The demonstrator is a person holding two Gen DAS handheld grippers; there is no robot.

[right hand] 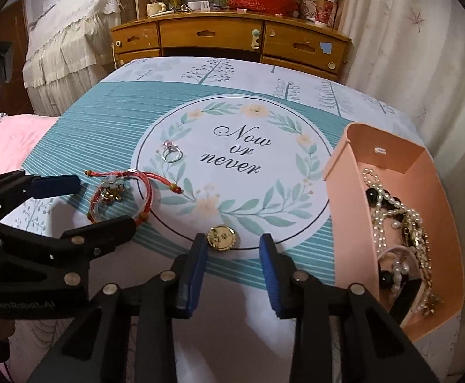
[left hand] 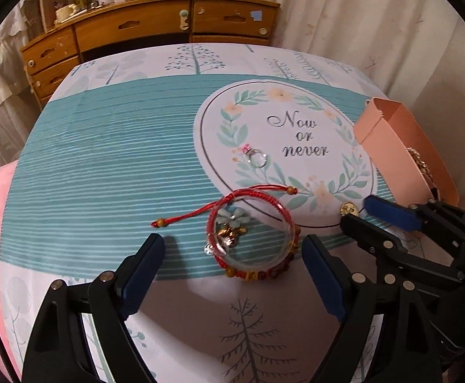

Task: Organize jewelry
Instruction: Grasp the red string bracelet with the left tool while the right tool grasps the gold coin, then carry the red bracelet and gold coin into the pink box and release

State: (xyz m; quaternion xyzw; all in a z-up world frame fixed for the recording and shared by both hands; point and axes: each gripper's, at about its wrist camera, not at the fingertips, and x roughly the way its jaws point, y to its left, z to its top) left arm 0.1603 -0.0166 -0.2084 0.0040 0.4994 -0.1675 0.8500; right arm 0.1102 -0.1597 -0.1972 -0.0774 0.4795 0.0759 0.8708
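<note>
The left claw [left hand: 232, 255] is wide open, one finger on each side of the red bracelet [left hand: 251, 239], so it looks ready to pinch it. The right claw [right hand: 234, 242] is partly open around the gold coin charm [right hand: 222, 237], not squeezing it yet. A ring [right hand: 172, 153] lies farther back on the bench [right hand: 104, 134]. The pink box [right hand: 341, 210] beside it holds pearls, so these likely go there.
</note>
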